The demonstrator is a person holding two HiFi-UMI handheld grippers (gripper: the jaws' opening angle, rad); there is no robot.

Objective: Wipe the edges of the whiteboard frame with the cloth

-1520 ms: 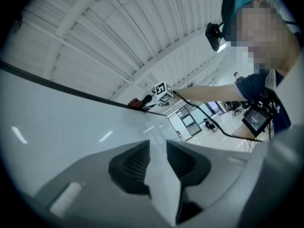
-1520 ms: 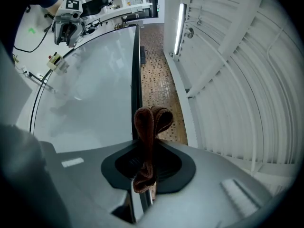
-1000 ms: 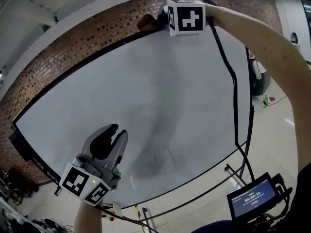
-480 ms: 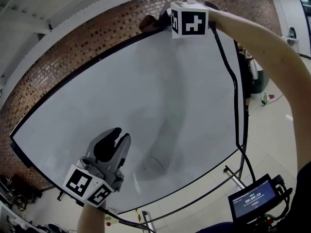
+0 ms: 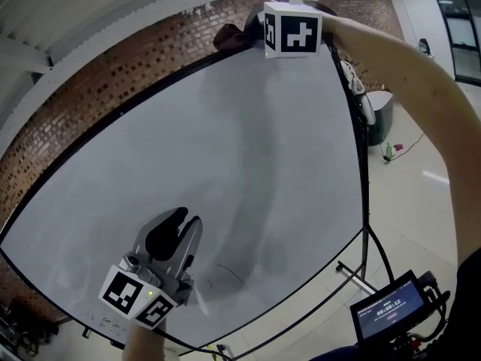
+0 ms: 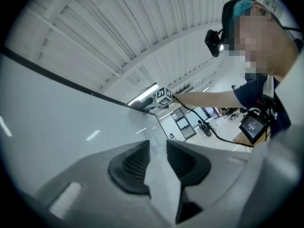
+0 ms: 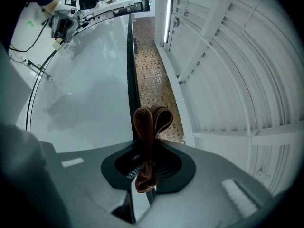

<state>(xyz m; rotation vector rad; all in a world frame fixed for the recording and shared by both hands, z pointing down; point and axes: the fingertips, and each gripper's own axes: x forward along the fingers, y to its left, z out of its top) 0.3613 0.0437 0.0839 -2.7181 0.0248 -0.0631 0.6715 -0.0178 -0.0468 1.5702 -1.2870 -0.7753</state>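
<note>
The whiteboard point(image 5: 225, 164) has a thin black frame point(image 5: 113, 115). My right gripper point(image 5: 252, 34) is up at the top edge near the right corner, shut on a folded brown cloth point(image 5: 229, 36) that rests against the frame. In the right gripper view the cloth point(image 7: 147, 127) sticks out of the jaws right over the frame bar point(image 7: 132, 70). Low in front of the board my left gripper point(image 5: 180, 224) is open, with nothing between its fingers point(image 6: 135, 163).
A brick wall point(image 5: 90, 89) stands behind the board, with white roof beams above. A black cable point(image 5: 361, 126) hangs from the right gripper along the board's right edge. The stand's legs point(image 5: 368, 269) and a small monitor point(image 5: 391, 307) are at the lower right.
The head view has swung a little, so the board sits further left in it. The right gripper stays at the top edge with the cloth. The left gripper has drifted slightly lower.
</note>
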